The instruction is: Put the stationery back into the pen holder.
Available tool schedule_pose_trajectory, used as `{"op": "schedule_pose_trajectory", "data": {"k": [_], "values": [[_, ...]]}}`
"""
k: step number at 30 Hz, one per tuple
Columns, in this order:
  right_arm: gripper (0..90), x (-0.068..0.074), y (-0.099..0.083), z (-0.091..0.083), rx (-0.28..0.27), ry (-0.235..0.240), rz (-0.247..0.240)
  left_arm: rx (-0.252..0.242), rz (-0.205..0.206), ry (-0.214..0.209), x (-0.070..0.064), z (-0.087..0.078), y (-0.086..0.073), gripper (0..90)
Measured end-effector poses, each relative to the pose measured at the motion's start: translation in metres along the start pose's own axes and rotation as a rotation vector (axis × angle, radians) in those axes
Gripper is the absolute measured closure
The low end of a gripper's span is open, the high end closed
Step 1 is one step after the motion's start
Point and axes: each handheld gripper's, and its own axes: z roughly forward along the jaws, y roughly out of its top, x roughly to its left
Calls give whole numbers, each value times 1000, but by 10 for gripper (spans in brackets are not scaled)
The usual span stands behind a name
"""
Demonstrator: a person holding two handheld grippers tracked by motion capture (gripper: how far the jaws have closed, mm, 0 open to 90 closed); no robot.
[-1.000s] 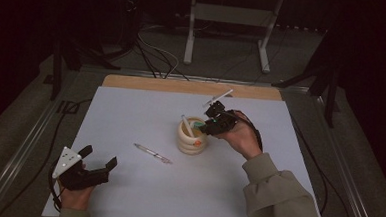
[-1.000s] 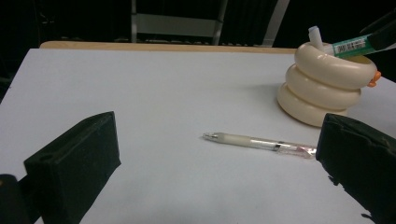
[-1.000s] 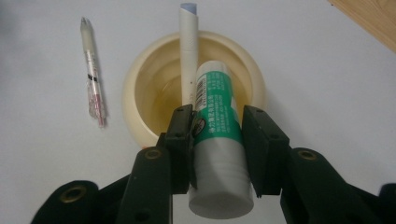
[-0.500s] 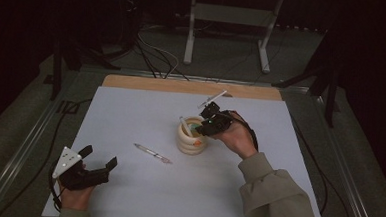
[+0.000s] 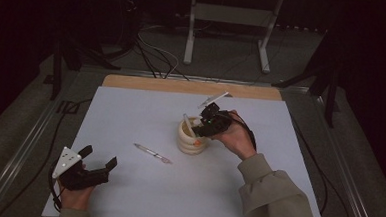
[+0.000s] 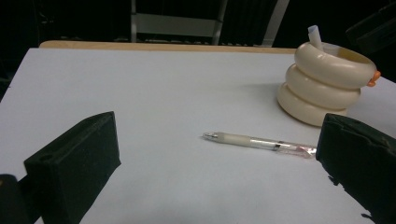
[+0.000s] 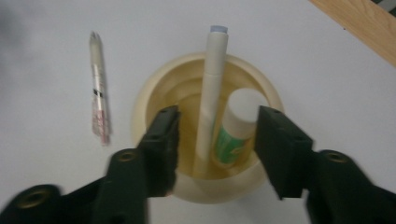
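Note:
A cream ringed holder [image 5: 191, 140] stands right of the white table's middle. Inside it lean a white marker [image 7: 212, 93] and a glue stick [image 7: 236, 126] with a green label and white cap. My right gripper [image 5: 205, 123] hovers just above the holder's rim, pointing down into it, open [image 7: 217, 123], its jaws either side of the marker and glue stick without touching them. A clear pen [image 5: 152, 153] lies flat to the left of the holder. My left gripper [image 5: 99, 156] rests open near the front left edge, facing the pen [image 6: 261, 142] and the holder [image 6: 324, 88].
A wooden strip [image 5: 192, 87] runs along the table's far edge. Beyond it are a metal stand [image 5: 228, 20] and cables on the floor. The white surface [image 5: 131, 110] is bare between the pen and the far edge.
My right gripper has shifted slightly left and lower over the holder. The left gripper and the pen have stayed put.

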Motion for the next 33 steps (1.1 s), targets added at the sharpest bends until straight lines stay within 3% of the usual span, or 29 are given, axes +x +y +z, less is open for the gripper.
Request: {"op": "schedule_pose_trajectory", "data": {"k": [6,14,21,33], "values": [[199,-6,-4,-10,-86,9,70,0,1,2,0,0,0,1],[37,-16,-15,-22,-161,-12,131,0,-1,3,0,0,0,1],[29,-16,-20,-28,-230,-12,154,-1,-2,3,0,0,0,1],[30,-3,-15,-25,-297,58,160,-2,-1,3,0,0,0,1]]}}
